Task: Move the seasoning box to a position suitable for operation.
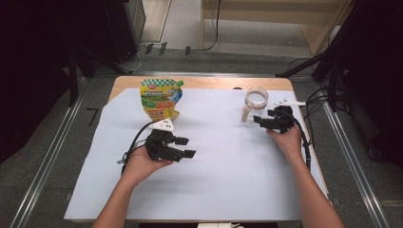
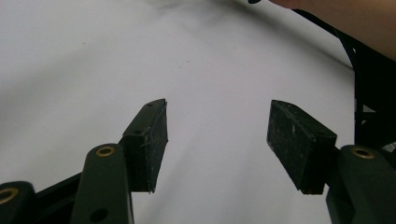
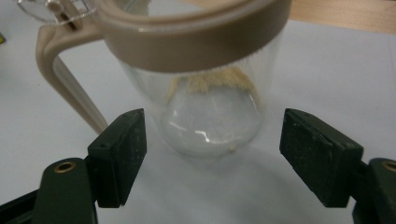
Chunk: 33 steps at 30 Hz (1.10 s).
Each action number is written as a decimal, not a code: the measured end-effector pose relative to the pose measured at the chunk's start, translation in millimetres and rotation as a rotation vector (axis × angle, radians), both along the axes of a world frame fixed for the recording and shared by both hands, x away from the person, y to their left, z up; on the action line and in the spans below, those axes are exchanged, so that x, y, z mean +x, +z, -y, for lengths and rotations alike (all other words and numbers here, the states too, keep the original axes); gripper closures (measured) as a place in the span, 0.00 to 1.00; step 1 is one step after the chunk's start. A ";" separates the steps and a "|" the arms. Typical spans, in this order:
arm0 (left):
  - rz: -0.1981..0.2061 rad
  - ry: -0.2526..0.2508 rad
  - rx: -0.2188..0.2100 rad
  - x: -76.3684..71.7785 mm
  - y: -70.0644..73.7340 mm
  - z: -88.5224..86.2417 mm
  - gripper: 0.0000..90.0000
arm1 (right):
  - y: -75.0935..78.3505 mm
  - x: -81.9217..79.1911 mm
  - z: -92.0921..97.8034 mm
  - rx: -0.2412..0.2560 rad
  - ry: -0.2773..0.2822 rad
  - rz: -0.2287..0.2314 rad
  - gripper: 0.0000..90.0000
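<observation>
A clear glass jar [image 1: 255,101] with a beige rim and handle stands upright at the back right of the table. In the right gripper view the jar [image 3: 212,107] rises just beyond the two pads, with its beige handle [image 3: 65,79] to the left. My right gripper [image 1: 260,120] is open, close beside the jar, touching nothing. A colourful stand-up pouch [image 1: 161,99] with a green cap stands at the back left. My left gripper [image 1: 187,147] is open in front of the pouch, over bare sheet [image 2: 196,65], with nothing between its pads [image 2: 152,140].
A pale blue-white sheet [image 1: 218,166] covers most of the wooden table [image 1: 209,82]. Dark stands and cables line both sides, and metal rails [image 1: 45,166] run along the floor. A forearm shows at the top right of the left gripper view.
</observation>
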State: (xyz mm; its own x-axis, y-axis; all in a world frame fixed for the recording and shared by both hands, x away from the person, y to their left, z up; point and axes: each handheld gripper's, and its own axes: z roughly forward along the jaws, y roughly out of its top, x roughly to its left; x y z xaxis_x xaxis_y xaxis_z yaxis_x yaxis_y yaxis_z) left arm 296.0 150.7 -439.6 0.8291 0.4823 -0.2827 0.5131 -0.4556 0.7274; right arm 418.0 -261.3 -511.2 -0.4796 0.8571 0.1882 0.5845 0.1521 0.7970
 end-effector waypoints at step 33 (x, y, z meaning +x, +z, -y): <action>-0.008 0.058 0.011 -10.8 -5.0 -15.9 0.42 | -1.8 26.2 -33.8 -0.035 -0.044 0.133 0.13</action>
